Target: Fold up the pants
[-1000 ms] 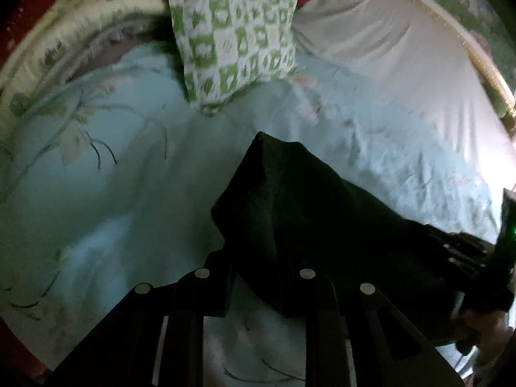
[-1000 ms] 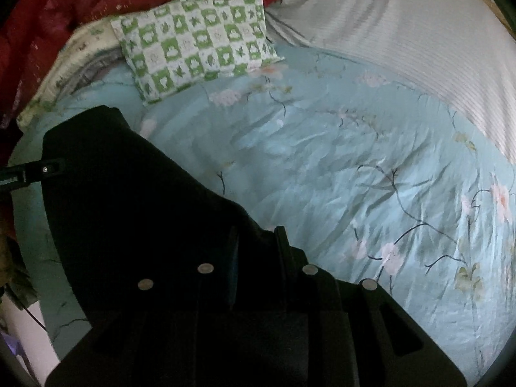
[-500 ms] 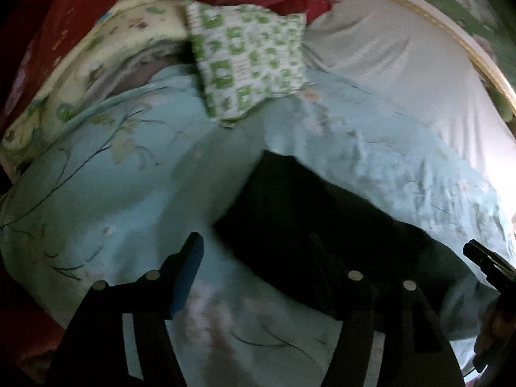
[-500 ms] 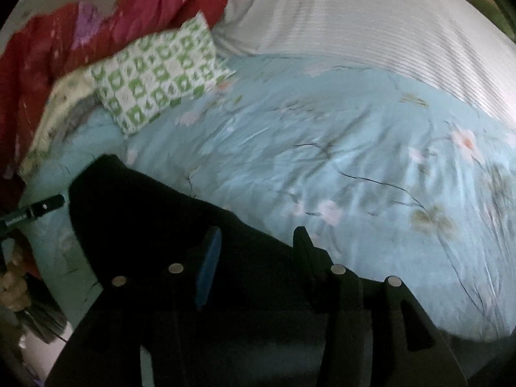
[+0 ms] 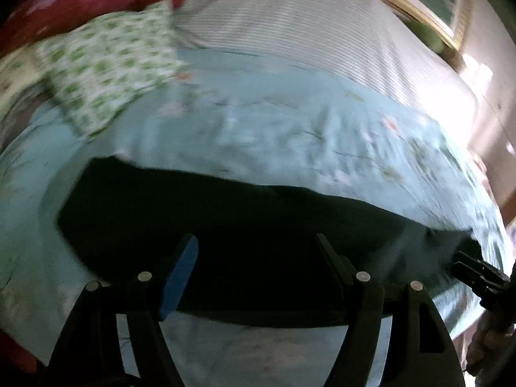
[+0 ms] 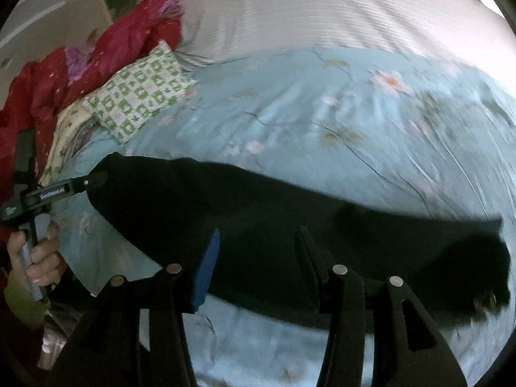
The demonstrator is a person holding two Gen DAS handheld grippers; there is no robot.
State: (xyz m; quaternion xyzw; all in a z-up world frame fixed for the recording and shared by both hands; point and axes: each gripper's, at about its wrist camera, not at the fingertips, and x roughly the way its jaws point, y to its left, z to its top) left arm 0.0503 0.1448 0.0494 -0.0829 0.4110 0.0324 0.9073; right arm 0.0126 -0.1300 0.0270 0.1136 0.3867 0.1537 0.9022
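Black pants [image 5: 245,242] lie in a long band across the lower middle of both views, on a pale blue floral bedspread [image 6: 322,135]. Left gripper [image 5: 256,251] and right gripper [image 6: 258,245] both spread wide, holding nothing. Green checked pillow [image 6: 138,96] upper left.

dim, motion-blurred, fisheye-warped edges

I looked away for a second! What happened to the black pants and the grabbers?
Both grabbers let go: the left gripper and right gripper opened. The pants, bunched up before, now lie flat on the blue blanket. The green pillow stayed put.
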